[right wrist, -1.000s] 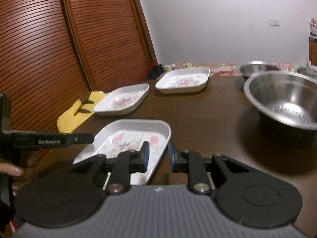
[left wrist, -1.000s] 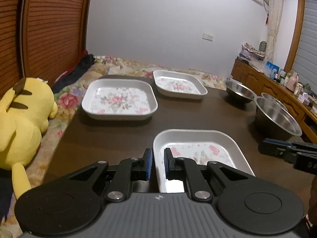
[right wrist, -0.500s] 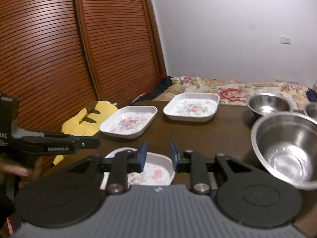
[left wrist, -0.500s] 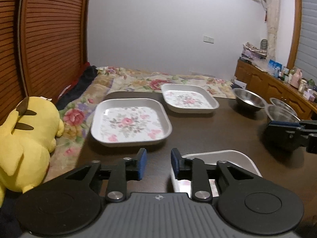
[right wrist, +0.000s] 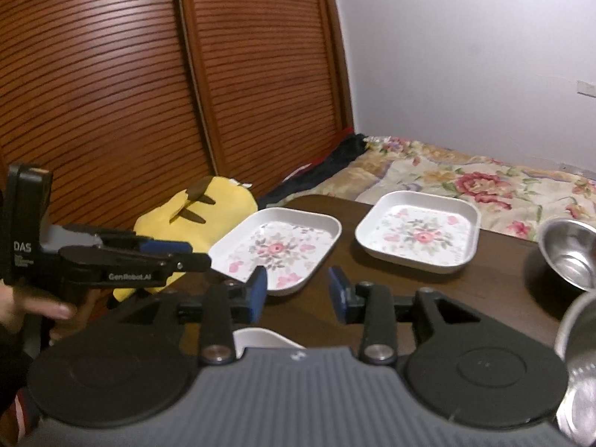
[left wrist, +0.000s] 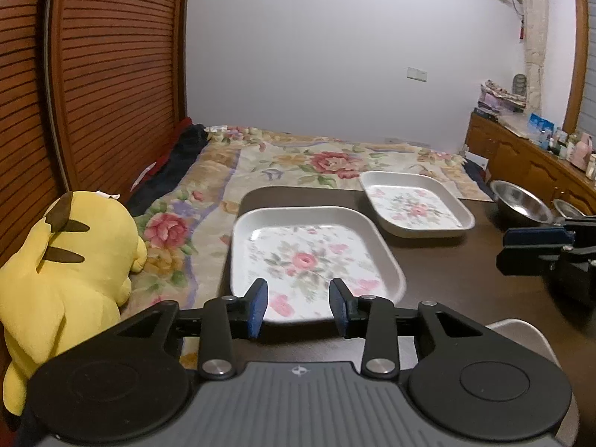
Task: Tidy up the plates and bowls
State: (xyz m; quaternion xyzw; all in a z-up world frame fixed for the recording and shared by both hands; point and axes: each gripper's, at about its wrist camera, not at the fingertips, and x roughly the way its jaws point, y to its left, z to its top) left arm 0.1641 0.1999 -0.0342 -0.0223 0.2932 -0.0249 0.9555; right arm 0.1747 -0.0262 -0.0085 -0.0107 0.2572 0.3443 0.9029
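Three white square plates with pink flowers lie on the dark table point(left wrist: 447, 260). My left gripper point(left wrist: 298, 307) hovers before the middle plate point(left wrist: 313, 260); its jaws are opening with nothing between them. The far plate point(left wrist: 413, 205) lies behind it. Only a corner of the nearest plate point(left wrist: 521, 331) shows at lower right. My right gripper point(right wrist: 298, 294) also hangs above the table, jaws opening and empty, with the nearest plate point(right wrist: 260, 337) under it. Ahead of it lie the middle plate point(right wrist: 279, 249) and the far plate point(right wrist: 417, 234). Steel bowls point(right wrist: 570, 257) stand on the right.
A yellow plush toy point(left wrist: 63, 260) lies left of the table on a flowered bedspread point(left wrist: 298, 164). A large steel bowl point(right wrist: 581, 354) is close at the right edge. Slatted wooden doors point(right wrist: 111, 93) stand on the left, a cluttered sideboard point(left wrist: 540, 156) on the right. A hand point(right wrist: 37, 309) holds the left gripper point(right wrist: 197, 255).
Both grippers came off the nearest plate's rim, widened their jaws and moved up and on toward the plates behind. The nearest plate has slipped to the bottom of both views.
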